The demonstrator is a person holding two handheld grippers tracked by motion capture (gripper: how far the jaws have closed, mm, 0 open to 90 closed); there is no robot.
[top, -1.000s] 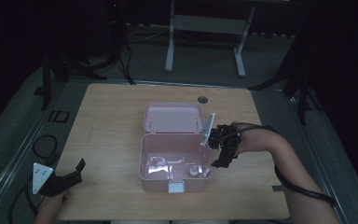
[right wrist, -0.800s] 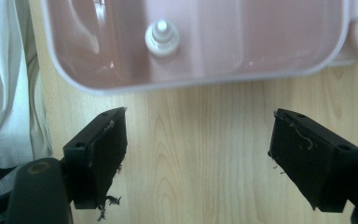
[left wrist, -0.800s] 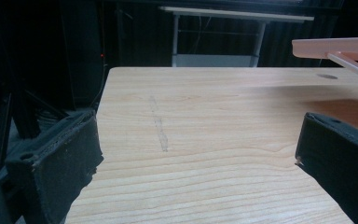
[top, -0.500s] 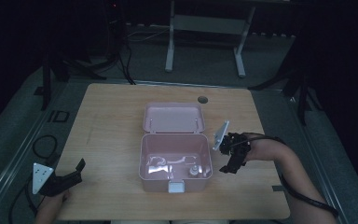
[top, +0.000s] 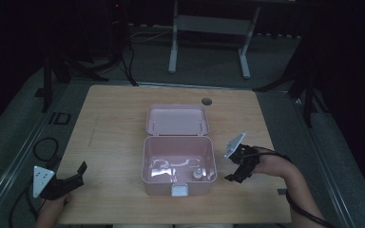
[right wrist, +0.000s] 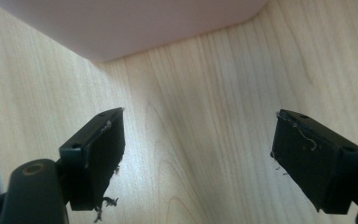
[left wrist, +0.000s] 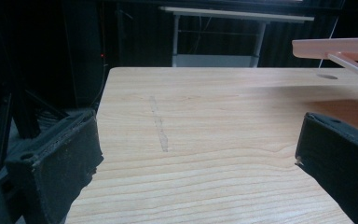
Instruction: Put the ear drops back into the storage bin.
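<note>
Pink box (top: 178, 159) sits open on the bench (top: 109, 123). The right gripper (top: 240, 164) has withdrawn beside it, fingers spread, empty; left gripper (top: 59, 183) likewise spread, idle.

no text, label, brand, number or sign can be read on anything here.

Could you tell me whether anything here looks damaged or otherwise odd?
Mostly tidy. The right gripper has frayed pads, with black shreds hanging from the lower edge. The wooden table carries a faint grey streak.
</note>
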